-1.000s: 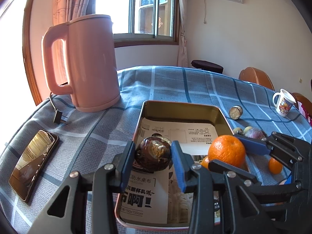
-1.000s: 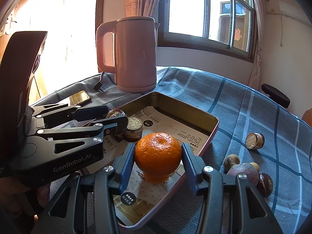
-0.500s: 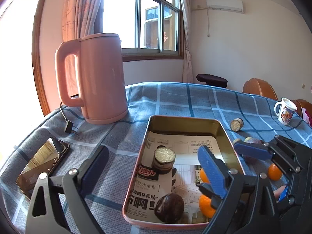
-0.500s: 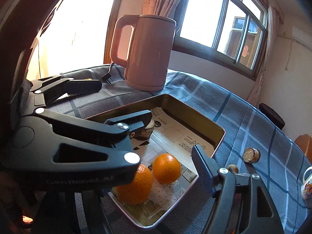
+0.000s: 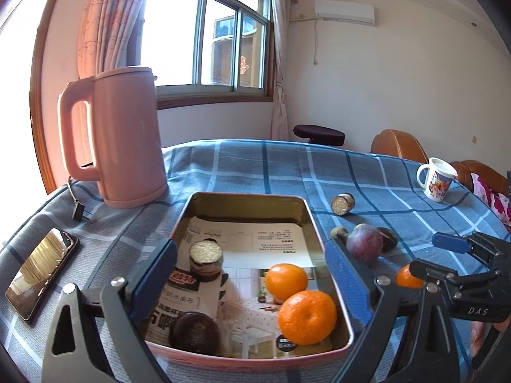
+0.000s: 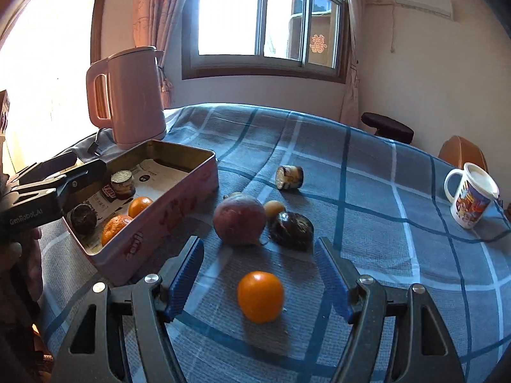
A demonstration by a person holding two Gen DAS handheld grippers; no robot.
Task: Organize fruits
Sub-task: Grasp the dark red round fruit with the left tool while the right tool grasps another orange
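Tin tray [image 5: 308,220] on the blue checked cloth [image 6: 367,191]: held two oranges [image 5: 306,317], one dark round fruit [image 5: 194,330] and a cut fruit [image 5: 205,260] standing upright.

Left gripper [image 5: 249,274]: above the tray's near end, jaws wide apart, nothing between them.

Right gripper [image 6: 260,277]: over the cloth beside the tray, jaws apart, framing a small orange [image 6: 260,296] without touching it.

Loose on the cloth beyond: a reddish fruit [image 6: 239,220], a dark fruit [image 6: 292,229], perhaps a small yellow one [image 6: 275,208], another cut piece [image 6: 289,177].

Pink kettle [image 5: 116,140] behind the tray.
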